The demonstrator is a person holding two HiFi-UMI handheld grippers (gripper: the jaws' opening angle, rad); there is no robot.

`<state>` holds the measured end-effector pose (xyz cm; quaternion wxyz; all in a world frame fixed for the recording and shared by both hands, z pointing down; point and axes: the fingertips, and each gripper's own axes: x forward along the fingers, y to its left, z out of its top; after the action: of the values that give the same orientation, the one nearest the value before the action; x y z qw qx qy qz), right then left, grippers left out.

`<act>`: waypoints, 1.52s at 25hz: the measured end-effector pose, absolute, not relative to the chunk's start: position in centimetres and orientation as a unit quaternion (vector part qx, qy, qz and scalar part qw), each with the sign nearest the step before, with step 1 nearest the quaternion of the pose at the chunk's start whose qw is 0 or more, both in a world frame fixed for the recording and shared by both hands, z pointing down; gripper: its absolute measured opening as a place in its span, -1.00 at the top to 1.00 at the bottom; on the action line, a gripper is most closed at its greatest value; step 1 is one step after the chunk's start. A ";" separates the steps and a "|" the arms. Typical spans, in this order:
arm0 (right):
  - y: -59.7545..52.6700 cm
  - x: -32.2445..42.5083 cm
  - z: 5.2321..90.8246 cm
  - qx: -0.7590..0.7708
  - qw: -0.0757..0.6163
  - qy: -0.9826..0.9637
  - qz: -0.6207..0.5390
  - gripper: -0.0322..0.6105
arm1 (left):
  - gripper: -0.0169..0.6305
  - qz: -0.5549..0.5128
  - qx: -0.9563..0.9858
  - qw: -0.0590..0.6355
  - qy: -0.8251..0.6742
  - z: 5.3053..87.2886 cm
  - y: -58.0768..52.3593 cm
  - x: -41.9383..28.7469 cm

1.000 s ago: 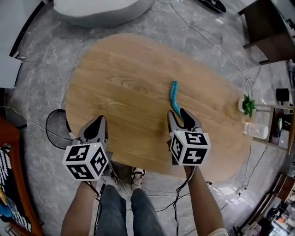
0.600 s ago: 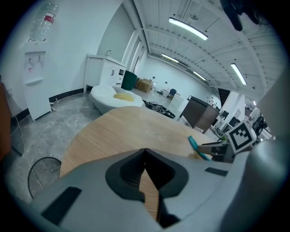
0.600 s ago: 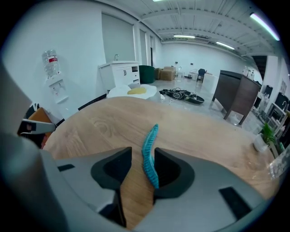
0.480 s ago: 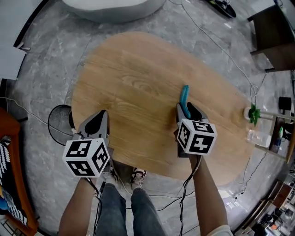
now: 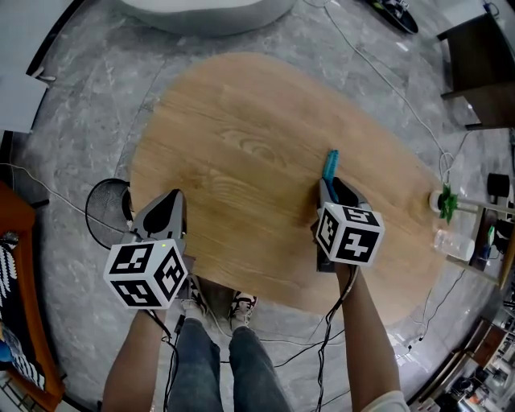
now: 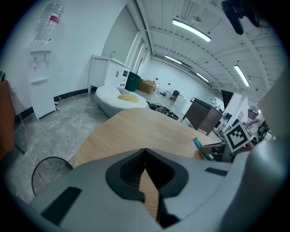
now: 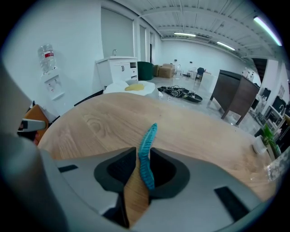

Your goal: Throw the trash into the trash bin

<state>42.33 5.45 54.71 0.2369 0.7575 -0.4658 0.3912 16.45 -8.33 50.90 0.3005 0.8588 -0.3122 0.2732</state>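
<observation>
A teal crinkled strip of trash (image 5: 331, 163) lies on the oval wooden table (image 5: 241, 121). Its near end runs between the fingers of my right gripper (image 5: 335, 185). In the right gripper view the jaws have just been closing, and their tips pinch the teal strip (image 7: 147, 145) inside my right gripper (image 7: 142, 155). My left gripper (image 5: 171, 201) hovers at the table's near left edge, shut with nothing in it; its tips meet in the left gripper view (image 6: 145, 151). A black round wire bin (image 5: 109, 213) stands on the floor left of the table.
A white rounded seat (image 5: 201, 12) sits beyond the table's far end. A small green plant (image 5: 445, 201) and a clear bottle (image 5: 452, 241) are at the right, near a dark cabinet (image 5: 483, 56). Cables trail over the grey floor.
My right gripper has slid forward and down over the strip's near end, and its jaws have narrowed onto it. The left gripper has drifted slightly to the left.
</observation>
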 end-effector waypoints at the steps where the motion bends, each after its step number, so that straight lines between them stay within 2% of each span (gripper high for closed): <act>1: 5.5 42.5 54.8 0.758 0.237 -0.463 0.393 0.61 | 0.98 0.273 0.858 0.301 -0.314 50.9 -8.4 16.3; 8: 5.2 42.5 54.8 0.760 0.245 -0.456 0.394 0.78 | 0.98 0.272 0.854 0.305 -0.323 51.2 -9.0 15.2; 27: 4.4 41.9 52.2 0.761 0.251 -0.468 0.372 0.80 | 0.98 0.263 0.849 0.314 -0.333 50.6 -9.4 14.1; 38: 1.2 37.4 50.4 0.751 0.259 -0.495 0.351 0.81 | 0.98 0.243 0.850 0.313 -0.346 48.9 -11.1 10.7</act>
<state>37.45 1.20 50.44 0.2592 0.7513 -0.4954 0.3507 10.73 -11.10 48.85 0.3128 0.8502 -0.3463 0.2435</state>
